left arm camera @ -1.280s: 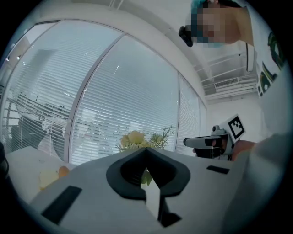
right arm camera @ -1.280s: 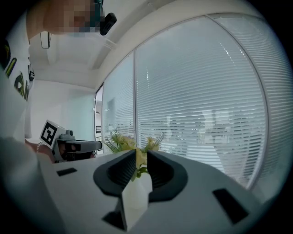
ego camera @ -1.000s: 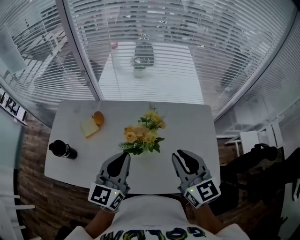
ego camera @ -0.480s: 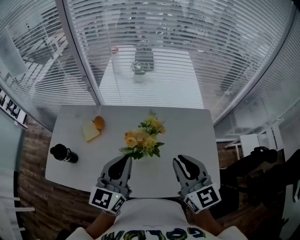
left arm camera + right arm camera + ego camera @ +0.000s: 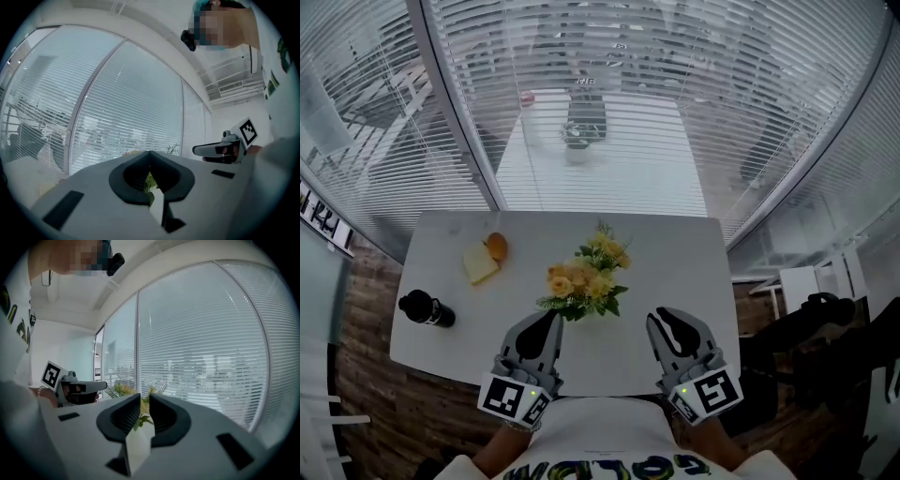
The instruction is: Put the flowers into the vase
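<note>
A bunch of yellow flowers (image 5: 586, 277) with green leaves stands upright in the middle of the white table (image 5: 675, 253). In both gripper views a white vase (image 5: 139, 439) shows under the leaves (image 5: 149, 182). My left gripper (image 5: 551, 319) hovers at the table's front edge, just left of the bunch, shut and empty; its tips (image 5: 150, 152) meet. My right gripper (image 5: 667, 317) is level with it on the bunch's right. Its jaws (image 5: 144, 397) stand a narrow gap apart with nothing between them. Neither gripper touches the flowers.
A black bottle (image 5: 425, 307) lies at the table's left edge. A bread slice (image 5: 478, 264) and an orange roll (image 5: 497, 247) sit at the back left. Glass walls with blinds (image 5: 609, 112) rise behind the table. Wooden floor (image 5: 366, 375) lies left.
The head view has shifted a little, so the table sits slightly differently in frame. Both grippers and the flowers keep their places.
</note>
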`<state>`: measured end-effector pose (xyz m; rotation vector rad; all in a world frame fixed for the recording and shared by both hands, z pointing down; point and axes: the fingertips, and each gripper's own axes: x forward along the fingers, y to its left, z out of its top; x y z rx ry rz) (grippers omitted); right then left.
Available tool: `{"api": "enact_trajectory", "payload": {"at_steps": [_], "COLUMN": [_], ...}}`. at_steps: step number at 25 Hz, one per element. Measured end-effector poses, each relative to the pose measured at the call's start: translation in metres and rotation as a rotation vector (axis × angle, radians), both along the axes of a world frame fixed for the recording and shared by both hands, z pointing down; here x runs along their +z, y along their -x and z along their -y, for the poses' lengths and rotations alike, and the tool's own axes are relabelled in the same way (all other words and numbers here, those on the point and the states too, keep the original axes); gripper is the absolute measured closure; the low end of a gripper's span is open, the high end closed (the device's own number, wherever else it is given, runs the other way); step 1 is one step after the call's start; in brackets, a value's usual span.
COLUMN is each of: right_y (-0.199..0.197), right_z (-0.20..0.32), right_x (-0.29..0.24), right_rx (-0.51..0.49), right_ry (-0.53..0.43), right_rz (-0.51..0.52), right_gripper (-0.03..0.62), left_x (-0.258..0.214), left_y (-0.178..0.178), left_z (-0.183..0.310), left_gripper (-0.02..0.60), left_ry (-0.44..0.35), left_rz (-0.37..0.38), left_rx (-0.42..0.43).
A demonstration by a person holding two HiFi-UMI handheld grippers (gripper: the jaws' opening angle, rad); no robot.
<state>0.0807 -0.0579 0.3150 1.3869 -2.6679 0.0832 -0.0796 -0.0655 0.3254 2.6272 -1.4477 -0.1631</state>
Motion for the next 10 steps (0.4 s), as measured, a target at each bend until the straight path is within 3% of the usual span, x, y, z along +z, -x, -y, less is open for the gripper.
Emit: {"api": "enact_trajectory", "payload": {"at_steps": [10], "right_y": [0.0041], "right_z": [0.0067], "right_x": [-0.0027], "right_rx": [-0.011], "right_ry": [-0.010], "right_rz": [-0.001], "right_gripper": [0.530], "left_x": [0.0024], "left_y": [-0.0025], "left_z": [0.0049], "left_gripper": [0.568], "left_ry": [0.002], "left_rz": [0.003], "left_rx": [0.011]}}
